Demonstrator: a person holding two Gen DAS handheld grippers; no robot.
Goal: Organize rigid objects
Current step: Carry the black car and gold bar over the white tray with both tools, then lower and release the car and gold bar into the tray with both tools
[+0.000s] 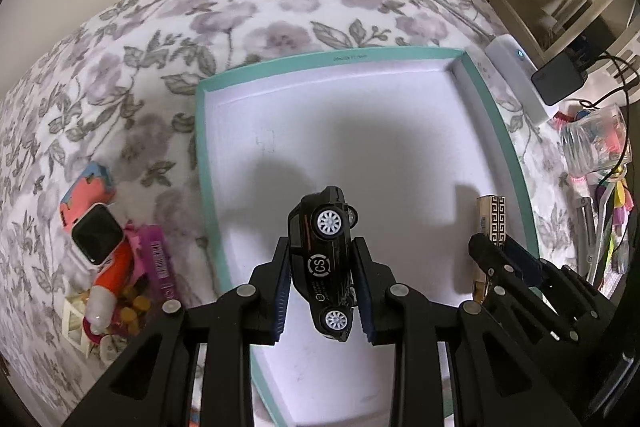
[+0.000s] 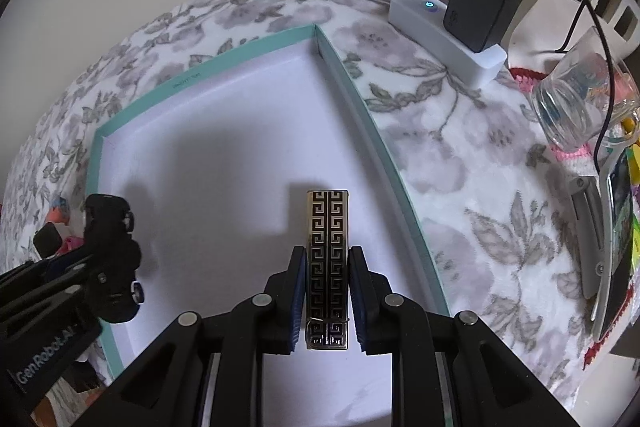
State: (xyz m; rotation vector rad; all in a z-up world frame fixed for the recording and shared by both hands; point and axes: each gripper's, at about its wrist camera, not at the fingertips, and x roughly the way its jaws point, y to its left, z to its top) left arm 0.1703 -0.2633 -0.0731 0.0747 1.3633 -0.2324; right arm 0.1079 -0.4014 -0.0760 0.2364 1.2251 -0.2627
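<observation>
Two grips at once: left gripper [image 1: 322,291] fingers clamped on the black toy car [image 1: 322,259], right gripper [image 2: 326,301] fingers clamped on the patterned lighter [image 2: 327,259] (both above the teal-rimmed box [image 1: 202,163]).

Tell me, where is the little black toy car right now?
The black toy car is pinched between the left gripper fingers, hanging over the white floor of the teal-rimmed box, left of the patterned gold case in the right gripper.
</observation>
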